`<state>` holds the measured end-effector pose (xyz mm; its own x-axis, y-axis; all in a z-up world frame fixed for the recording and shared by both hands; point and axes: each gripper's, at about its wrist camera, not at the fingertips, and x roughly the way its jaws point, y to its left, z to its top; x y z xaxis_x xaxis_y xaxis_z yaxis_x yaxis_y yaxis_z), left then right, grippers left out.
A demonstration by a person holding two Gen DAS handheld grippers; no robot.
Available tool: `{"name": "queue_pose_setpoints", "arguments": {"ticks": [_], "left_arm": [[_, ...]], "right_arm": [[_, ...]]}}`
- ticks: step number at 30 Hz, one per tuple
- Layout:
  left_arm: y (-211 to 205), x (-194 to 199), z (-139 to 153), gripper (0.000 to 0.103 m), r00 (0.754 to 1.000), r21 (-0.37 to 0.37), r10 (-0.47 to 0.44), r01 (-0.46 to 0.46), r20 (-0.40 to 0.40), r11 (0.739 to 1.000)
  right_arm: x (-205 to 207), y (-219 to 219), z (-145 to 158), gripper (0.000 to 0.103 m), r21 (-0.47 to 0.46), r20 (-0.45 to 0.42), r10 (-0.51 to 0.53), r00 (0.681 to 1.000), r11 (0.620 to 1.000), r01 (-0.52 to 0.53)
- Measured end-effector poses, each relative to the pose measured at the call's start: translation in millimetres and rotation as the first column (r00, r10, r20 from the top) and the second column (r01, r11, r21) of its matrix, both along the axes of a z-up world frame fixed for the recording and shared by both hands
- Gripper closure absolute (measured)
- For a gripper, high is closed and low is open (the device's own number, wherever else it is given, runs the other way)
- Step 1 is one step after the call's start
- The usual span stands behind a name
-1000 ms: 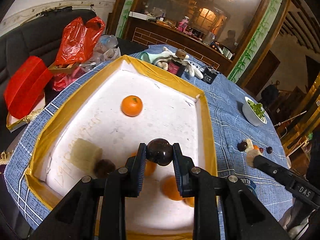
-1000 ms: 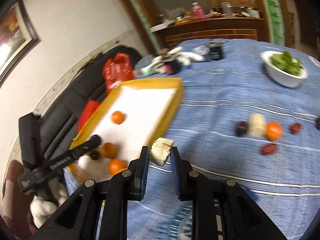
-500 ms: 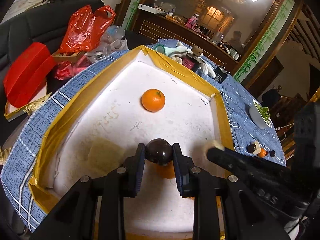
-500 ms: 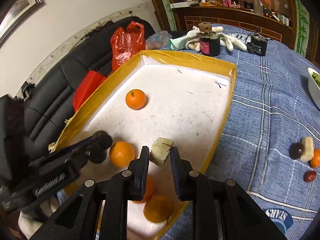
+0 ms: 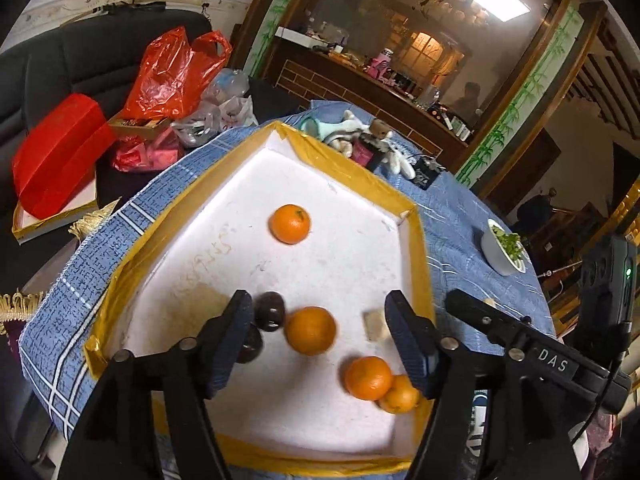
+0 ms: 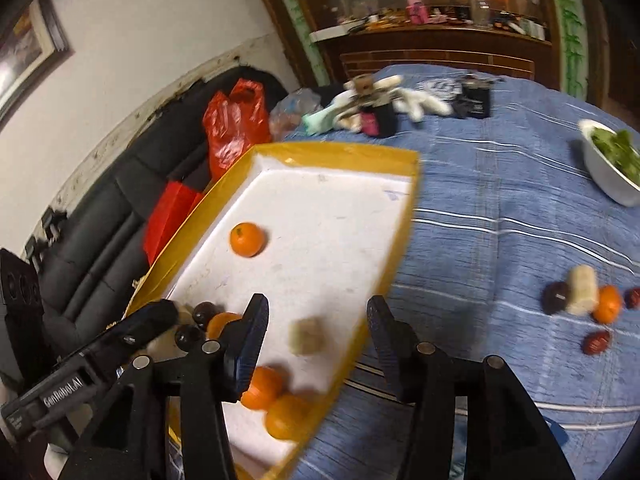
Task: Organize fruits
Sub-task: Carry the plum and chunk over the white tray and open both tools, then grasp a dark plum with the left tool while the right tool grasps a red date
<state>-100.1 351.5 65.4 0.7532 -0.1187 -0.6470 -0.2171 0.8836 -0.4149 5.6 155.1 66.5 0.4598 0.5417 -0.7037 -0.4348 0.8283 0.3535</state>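
Note:
A white tray with a yellow rim (image 5: 352, 172) (image 6: 344, 152) lies on the blue cloth. In it are several oranges (image 5: 290, 224) (image 6: 247, 239), two dark round fruits (image 5: 270, 311) (image 6: 204, 312) and a pale cut chunk (image 5: 374, 322) (image 6: 306, 334). My left gripper (image 5: 320, 336) is open and empty above the near part of the tray, the dark fruit by its left finger. My right gripper (image 6: 316, 336) is open and empty above the pale chunk, which lies on the tray. Loose fruits (image 6: 580, 296) lie on the cloth to the right.
A white bowl of greens (image 6: 612, 168) (image 5: 502, 248) stands at the far right of the table. Plush toys and a dark box (image 6: 376, 100) lie beyond the tray. Red bags (image 5: 172, 76) and a black sofa are off the table's left edge.
Both grippers have opened. The left let the dark fruit go onto the tray beside another dark fruit. The right dropped the pale chunk onto the tray near its right rim.

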Motion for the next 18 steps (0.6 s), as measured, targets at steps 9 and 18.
{"name": "queue_pose_setpoints", "arguments": {"ticks": [9,18], "left_arm": [[-45,-4,19,0.03,0.996,0.06,-0.089,0.088,0.023,0.994],[-115,11,15,0.03,0.97,0.123,-0.242,0.243,-0.023,0.962]], "right_arm": [[-16,-138,-1,0.043,0.014,-0.001,-0.222,0.975,0.975,0.222],[-28,-272,-23,0.042,0.073,-0.099,-0.457,0.884,0.882,0.465]]}}
